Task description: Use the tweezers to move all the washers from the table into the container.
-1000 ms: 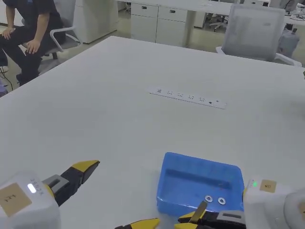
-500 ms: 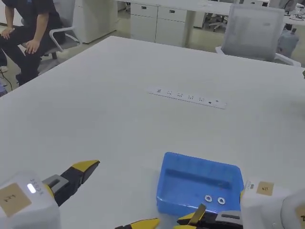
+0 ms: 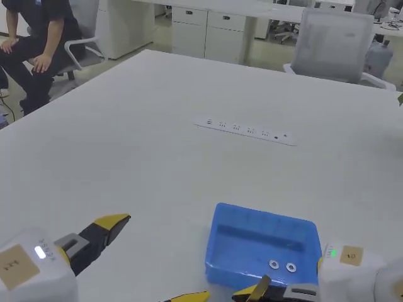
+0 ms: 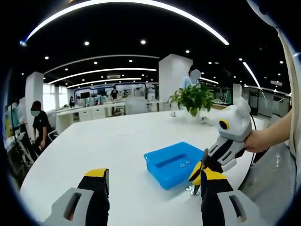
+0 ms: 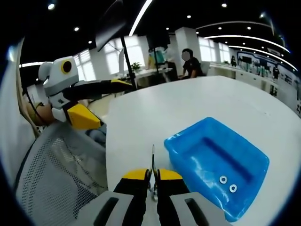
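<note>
Your right gripper (image 5: 153,175): fingers pinching tweezers (image 5: 153,155); container (image 5: 188,134) just right of fingers. Your left gripper (image 4: 154,173): fingers spread. Risk: tweezers twist in pinch, pickup fails.

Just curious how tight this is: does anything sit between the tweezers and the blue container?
Nothing visible does. The tweezers, clamped in the right tool, sit just beside the wall of the blue container, with bare table between them. Only that wall itself needs clearing.

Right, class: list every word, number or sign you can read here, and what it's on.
None can be read.
Tan sticker on the left claw: marks too blurred.
Tan tag on the right claw, holding the tweezers: too blurred.
Power strip on the table: markings too small.
</note>
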The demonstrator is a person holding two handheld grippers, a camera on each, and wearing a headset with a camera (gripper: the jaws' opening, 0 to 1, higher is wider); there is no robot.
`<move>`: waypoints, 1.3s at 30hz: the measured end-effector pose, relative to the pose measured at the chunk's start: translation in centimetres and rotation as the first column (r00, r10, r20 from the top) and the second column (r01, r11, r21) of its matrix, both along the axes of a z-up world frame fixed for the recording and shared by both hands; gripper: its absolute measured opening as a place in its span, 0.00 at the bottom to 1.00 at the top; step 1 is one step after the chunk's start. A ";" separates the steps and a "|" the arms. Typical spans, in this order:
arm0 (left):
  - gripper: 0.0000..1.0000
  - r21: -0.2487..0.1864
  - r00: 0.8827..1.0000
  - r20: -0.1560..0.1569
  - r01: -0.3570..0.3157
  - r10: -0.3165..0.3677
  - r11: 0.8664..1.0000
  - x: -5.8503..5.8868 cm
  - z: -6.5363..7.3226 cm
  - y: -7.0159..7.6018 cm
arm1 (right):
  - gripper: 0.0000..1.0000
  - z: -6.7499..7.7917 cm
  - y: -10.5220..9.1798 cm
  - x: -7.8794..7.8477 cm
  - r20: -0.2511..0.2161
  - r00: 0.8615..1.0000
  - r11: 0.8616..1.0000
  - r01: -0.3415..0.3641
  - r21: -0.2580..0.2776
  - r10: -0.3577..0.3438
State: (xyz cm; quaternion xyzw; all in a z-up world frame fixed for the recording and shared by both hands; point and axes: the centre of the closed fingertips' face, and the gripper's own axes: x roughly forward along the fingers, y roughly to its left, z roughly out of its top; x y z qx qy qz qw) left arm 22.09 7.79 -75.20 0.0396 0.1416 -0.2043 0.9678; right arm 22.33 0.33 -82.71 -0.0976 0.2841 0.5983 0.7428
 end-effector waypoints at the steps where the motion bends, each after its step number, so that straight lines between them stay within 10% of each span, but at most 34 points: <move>1: 0.80 -0.002 1.000 0.000 0.001 -0.001 1.000 0.0 0.0 0.0 | 0.03 0.2 0.0 0.1 -0.002 1.000 1.000 0.005 0.006 -0.005; 23: 0.80 -0.011 1.000 0.005 -0.001 0.001 1.000 -0.1 0.1 0.1 | 0.03 6.4 -1.1 3.2 0.015 0.993 0.982 0.112 0.154 -0.116; 39: 0.80 -0.016 1.000 0.008 -0.008 0.009 1.000 -0.1 0.3 0.2 | 0.03 7.4 -1.2 6.7 0.036 0.986 0.973 0.153 0.172 -0.162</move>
